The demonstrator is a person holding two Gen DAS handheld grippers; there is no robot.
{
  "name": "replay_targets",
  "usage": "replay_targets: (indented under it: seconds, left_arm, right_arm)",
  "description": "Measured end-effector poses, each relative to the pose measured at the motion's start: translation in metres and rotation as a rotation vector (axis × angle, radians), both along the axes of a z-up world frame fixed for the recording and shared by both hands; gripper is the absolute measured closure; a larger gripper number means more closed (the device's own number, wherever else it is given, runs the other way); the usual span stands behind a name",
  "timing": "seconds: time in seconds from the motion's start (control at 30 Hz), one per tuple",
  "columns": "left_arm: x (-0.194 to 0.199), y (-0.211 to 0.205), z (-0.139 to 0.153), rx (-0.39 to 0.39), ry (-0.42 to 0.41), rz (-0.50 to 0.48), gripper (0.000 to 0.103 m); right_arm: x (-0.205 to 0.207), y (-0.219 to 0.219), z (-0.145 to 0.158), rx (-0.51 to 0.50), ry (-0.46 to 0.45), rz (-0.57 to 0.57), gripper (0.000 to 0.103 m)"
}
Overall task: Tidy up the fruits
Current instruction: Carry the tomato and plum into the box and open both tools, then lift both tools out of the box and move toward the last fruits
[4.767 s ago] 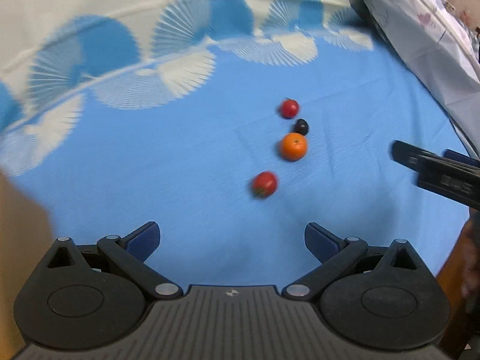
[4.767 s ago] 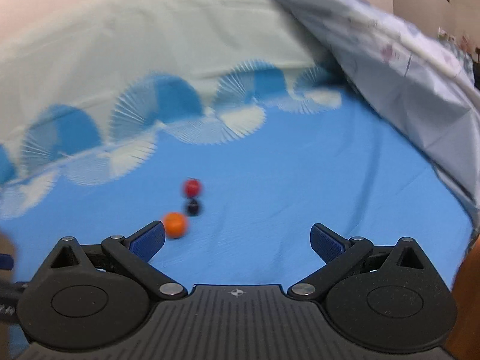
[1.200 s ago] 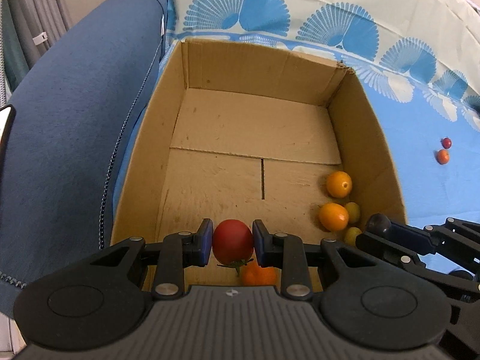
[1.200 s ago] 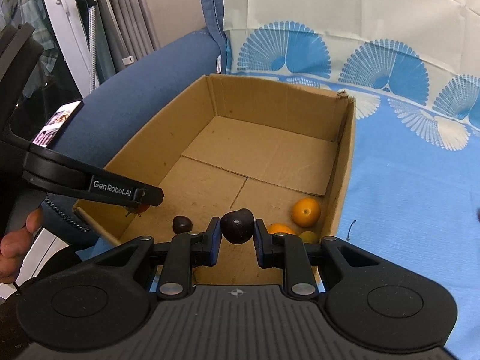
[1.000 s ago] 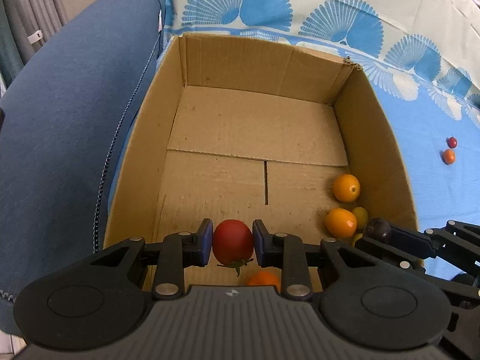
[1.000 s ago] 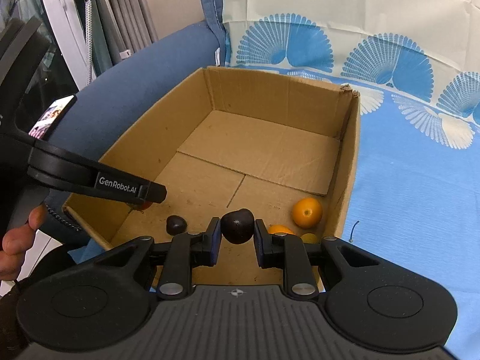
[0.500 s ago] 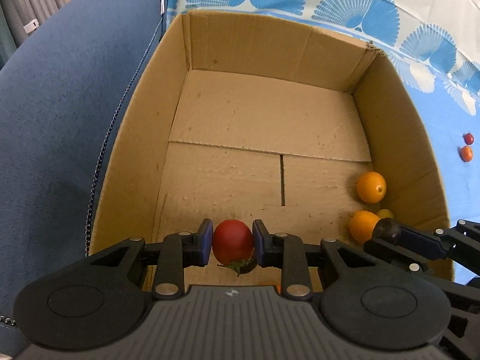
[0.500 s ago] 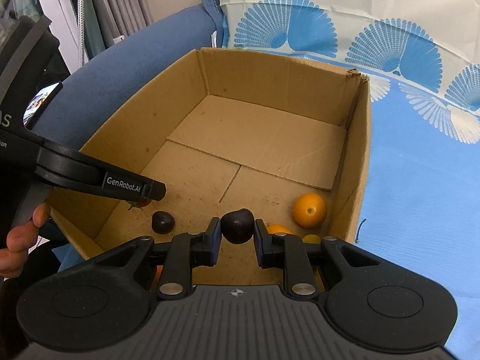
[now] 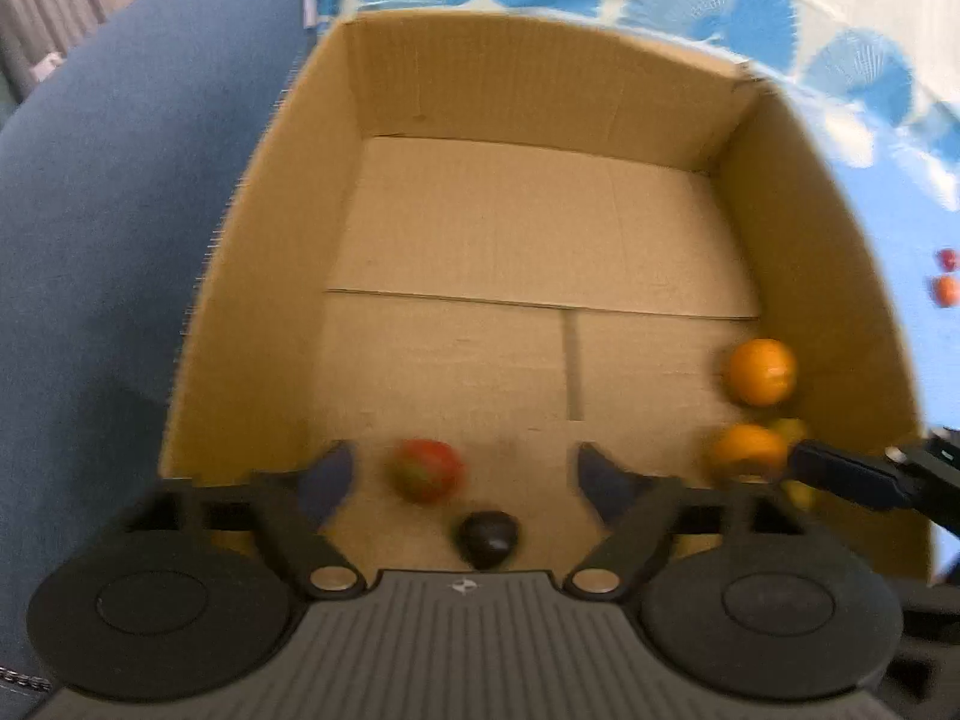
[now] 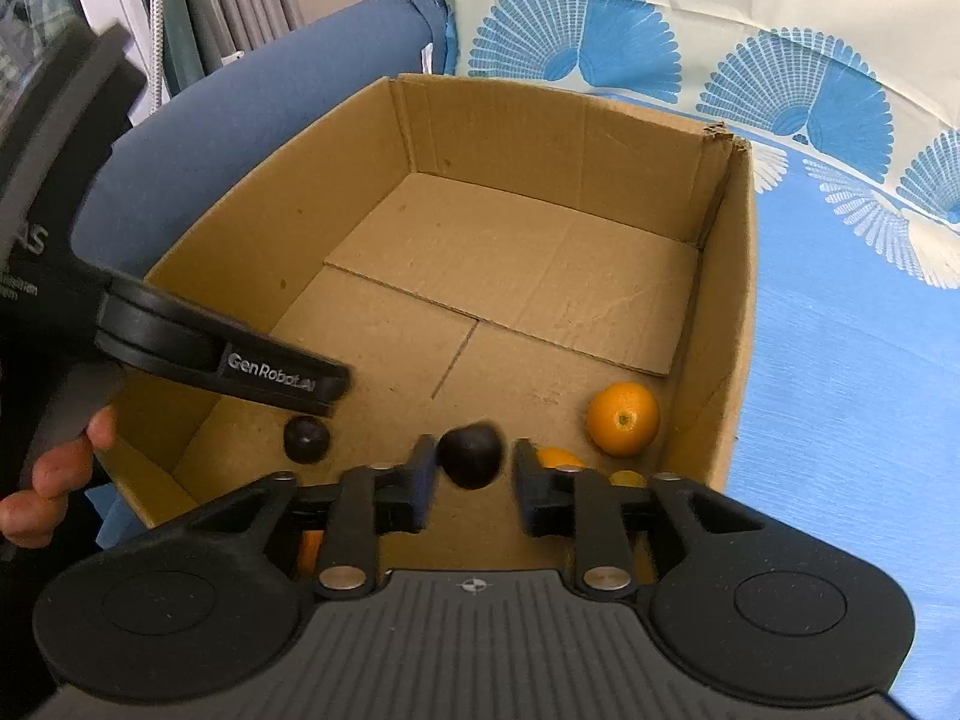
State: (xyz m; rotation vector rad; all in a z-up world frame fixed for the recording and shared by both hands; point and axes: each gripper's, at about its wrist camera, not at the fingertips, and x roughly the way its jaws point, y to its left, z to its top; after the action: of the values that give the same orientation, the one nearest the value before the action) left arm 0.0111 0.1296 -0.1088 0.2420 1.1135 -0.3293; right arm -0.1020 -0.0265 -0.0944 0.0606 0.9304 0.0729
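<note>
Left gripper (image 9: 459, 471) spread wide, holding nothing; red tomato (image 9: 427, 469) blurred between its fingers, apparently dropping into the cardboard box (image 9: 534, 78). Right gripper (image 10: 468, 474) parted just enough to free the dark plum (image 10: 470, 454), blurred and seemingly clear of both pads. Release step judged in hand; next, withdrawal of both tools toward the two fruits (image 9: 947, 275) on the blue cloth, far right. Only in the right wrist view: gripping hand (image 10: 57, 474), second dark fruit (image 10: 306, 438) and whole orange (image 10: 623, 418).

We see matt corrugated cardboard box (image 10: 600, 138), glossy orange (image 10: 623, 418), printed cloth (image 10: 840, 360), matt ribbed plastic grippers.
</note>
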Motion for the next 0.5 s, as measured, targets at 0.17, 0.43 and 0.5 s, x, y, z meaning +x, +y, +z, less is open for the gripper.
replay_targets:
  seconds: [0.17,0.43,0.5]
  left_arm:
    - [-0.023,-0.007,0.019,0.022,-0.079,-0.028,0.0]
    - [-0.088,0.013,0.064,0.02,-0.152,-0.013,0.0]
    - [-0.107,0.021,0.076,0.019,-0.175,0.01,0.0]
  right_arm:
    - [-0.018,0.004,0.015,-0.045,-0.034,-0.012,0.008]
    - [-0.08,-0.001,0.057,-0.03,-0.094,-0.055,0.003]
    - [-0.1,-0.002,0.069,-0.027,-0.126,-0.074,0.003]
